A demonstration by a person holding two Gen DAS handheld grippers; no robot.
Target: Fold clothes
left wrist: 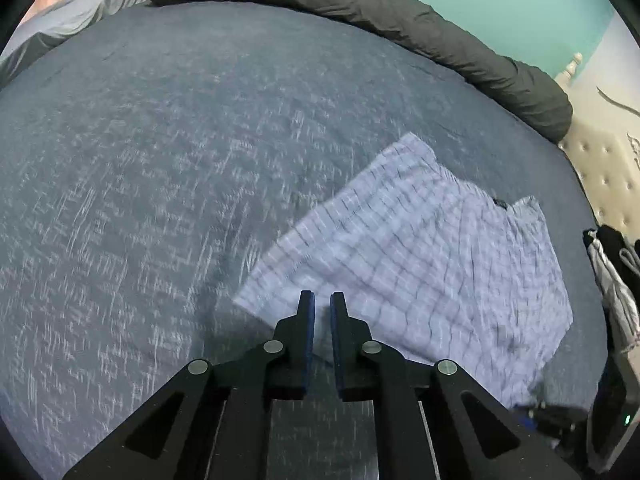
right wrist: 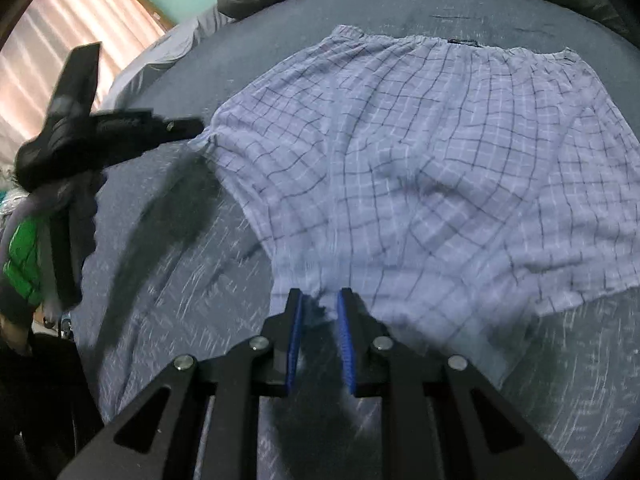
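The left gripper (left wrist: 322, 300) is hanging over the near corner of the checked shorts (left wrist: 420, 264), its two fingers only a little apart. The shorts are lying flat on the blue bed (left wrist: 160, 160). A dark blanket (left wrist: 360, 8) is lying along the far edge.

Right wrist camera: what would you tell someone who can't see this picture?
Light blue plaid shorts lie spread on a blue-grey bed. The right gripper, slightly open, sits at their near hem, while the left gripper reaches their left corner.
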